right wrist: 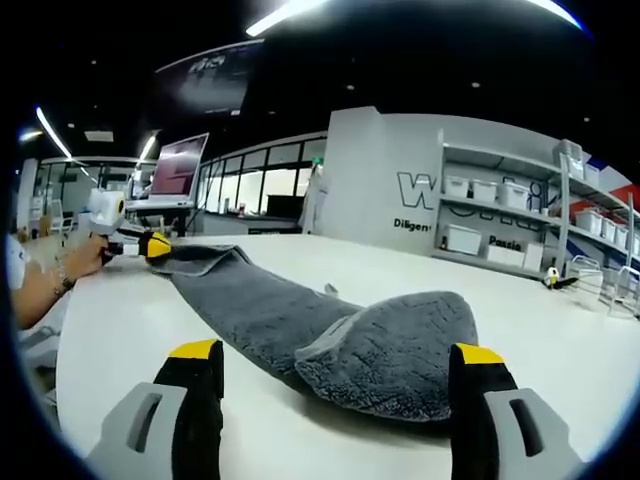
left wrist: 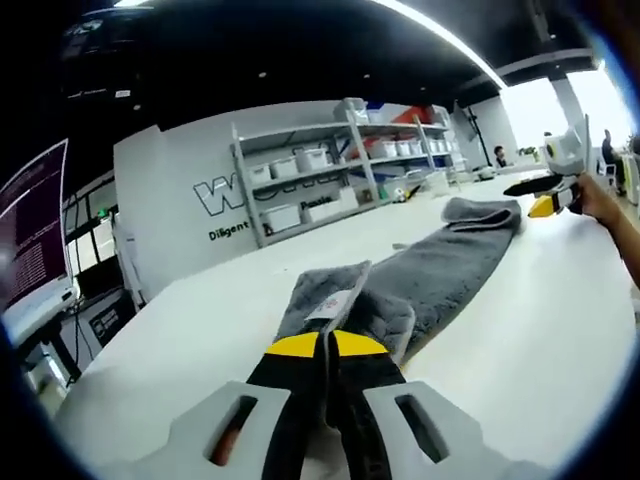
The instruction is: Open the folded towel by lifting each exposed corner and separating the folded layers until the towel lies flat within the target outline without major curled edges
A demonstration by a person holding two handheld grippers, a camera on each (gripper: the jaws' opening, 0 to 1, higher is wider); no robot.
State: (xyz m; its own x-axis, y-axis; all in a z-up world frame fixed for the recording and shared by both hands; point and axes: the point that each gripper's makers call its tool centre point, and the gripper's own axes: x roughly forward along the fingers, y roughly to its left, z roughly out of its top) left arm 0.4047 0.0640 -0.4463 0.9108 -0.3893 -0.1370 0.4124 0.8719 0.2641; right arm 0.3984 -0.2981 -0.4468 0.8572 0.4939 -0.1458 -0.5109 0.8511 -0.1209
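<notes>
While the gray towel [right wrist: 300, 330] lies stretched out as a long narrow band on the white table [left wrist: 180, 330], its long axis runs from one gripper to the other, so each hand is at one end. The left gripper [left wrist: 325, 345] has its jaws pressed together on the near end of the towel, where a folded corner with a small label stands up between the yellow tips. In the right gripper view, the right gripper [right wrist: 335, 360] has its jaws wide apart, and the other end of the towel, a rounded folded lump, lies on the table between them and just ahead. It seems that the jaws are not touching the cloth, but the lower edge is hard to read. The right hand is nearer this folded end, so I judge it should take the corner there. No target outline is visible on the table.
</notes>
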